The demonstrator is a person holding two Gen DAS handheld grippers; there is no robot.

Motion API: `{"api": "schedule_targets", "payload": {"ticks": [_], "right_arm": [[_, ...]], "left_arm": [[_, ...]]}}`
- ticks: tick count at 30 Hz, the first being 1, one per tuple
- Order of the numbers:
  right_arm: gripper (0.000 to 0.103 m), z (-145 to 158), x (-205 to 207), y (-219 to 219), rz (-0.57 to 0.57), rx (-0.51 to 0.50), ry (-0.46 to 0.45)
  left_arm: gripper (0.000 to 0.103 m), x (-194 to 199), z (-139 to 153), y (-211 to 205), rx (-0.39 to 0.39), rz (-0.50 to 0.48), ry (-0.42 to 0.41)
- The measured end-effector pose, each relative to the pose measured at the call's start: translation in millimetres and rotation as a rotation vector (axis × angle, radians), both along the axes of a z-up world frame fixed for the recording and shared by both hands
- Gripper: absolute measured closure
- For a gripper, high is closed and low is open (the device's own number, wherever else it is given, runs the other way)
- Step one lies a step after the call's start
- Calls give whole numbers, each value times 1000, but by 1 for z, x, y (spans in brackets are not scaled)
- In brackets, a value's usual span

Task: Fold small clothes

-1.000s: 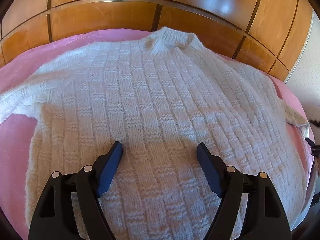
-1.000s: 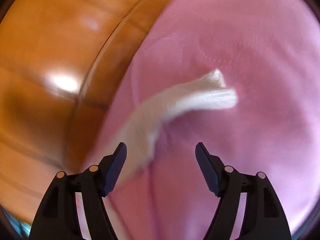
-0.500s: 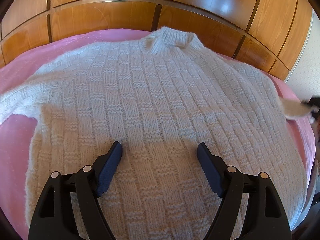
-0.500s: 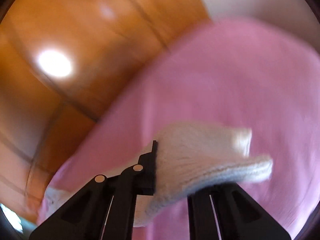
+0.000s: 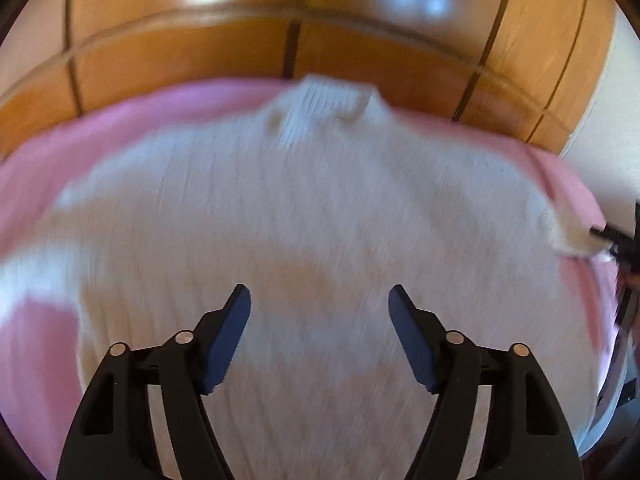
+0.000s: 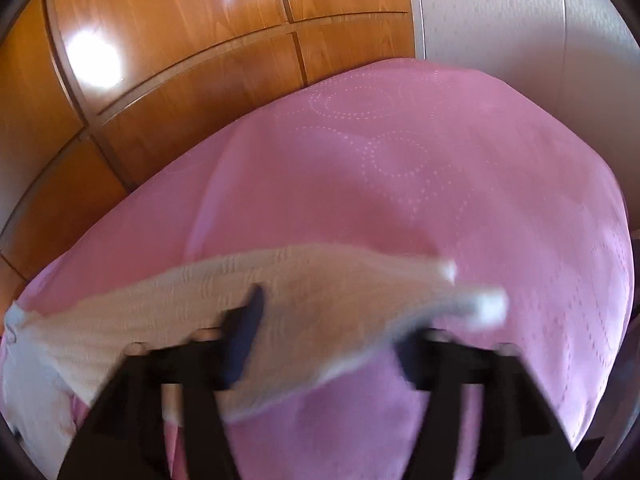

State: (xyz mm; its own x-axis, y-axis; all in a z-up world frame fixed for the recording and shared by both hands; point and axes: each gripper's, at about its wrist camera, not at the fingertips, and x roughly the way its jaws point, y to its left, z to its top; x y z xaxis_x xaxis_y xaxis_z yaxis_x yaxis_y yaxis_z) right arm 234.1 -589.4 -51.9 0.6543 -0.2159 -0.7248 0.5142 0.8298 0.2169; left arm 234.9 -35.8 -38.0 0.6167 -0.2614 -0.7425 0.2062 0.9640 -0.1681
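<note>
So the white knit sweater (image 5: 320,208) is lying flat and face-up on a pink bedspread (image 5: 120,120), with the collar (image 5: 320,96) at the far end, up by the wooden wardrobe panels (image 5: 180,52). The left wrist view is pretty smeared, so the knit pattern is just a blur. The left gripper (image 5: 320,300) hovers over the lower middle of the sweater's body, angled down at it. Its jaws have just been closing a touch, but they're set wide apart and nothing is pinched between them. Over on the right side, the right gripper (image 6: 332,312) is down by the sweater's sleeve (image 6: 180,312). Its jaws have just been opening and they're spread now, so the grip is let go. The sleeve is draped loosely across the gap, running in from the left, with the cuff (image 6: 488,304) sticking out past the right finger, which the fabric mostly hides. I can only really make out the blue pad (image 6: 248,320) on the left finger. Behind that it's all bare pink bedspread with a dotted circle pattern, then a pale wall (image 6: 500,20) beside the wardrobe.
</note>
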Motion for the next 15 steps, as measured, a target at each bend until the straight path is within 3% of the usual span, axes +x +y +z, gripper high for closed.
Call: {"api": "schedule_targets", "payload": {"ticks": [5,9,15], "right_arm": [[34,7,-17,8,20,18,-30],[30,8,-30,14,104,119,-57],[28,-16,-15,-11,68,424,-107]], "left_arm": [[33,58,41,-46,58,-135,-103],[33,107,43,-102,163,-244,-104],[33,165,15,-163,245,-374,-18]]}}
